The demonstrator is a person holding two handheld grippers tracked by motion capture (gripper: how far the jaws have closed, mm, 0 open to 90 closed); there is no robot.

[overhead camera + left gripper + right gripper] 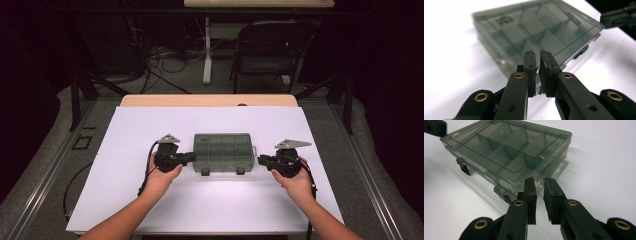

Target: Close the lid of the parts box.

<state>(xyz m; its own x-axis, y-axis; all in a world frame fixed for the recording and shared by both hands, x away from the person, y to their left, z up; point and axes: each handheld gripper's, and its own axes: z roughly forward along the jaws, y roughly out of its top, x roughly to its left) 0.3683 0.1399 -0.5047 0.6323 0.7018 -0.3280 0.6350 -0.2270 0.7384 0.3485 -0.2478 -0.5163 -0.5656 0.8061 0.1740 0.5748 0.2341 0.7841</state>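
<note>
The left gripper (190,158) sits at the left end of the grey plastic box (223,150), jaws a narrow slit apart with nothing gripped between them. The closed box lies on the white table (150,125) between the two tools. The right gripper (261,160) faces the box's right end, just short of it, jaws also parted slightly and empty.
</note>
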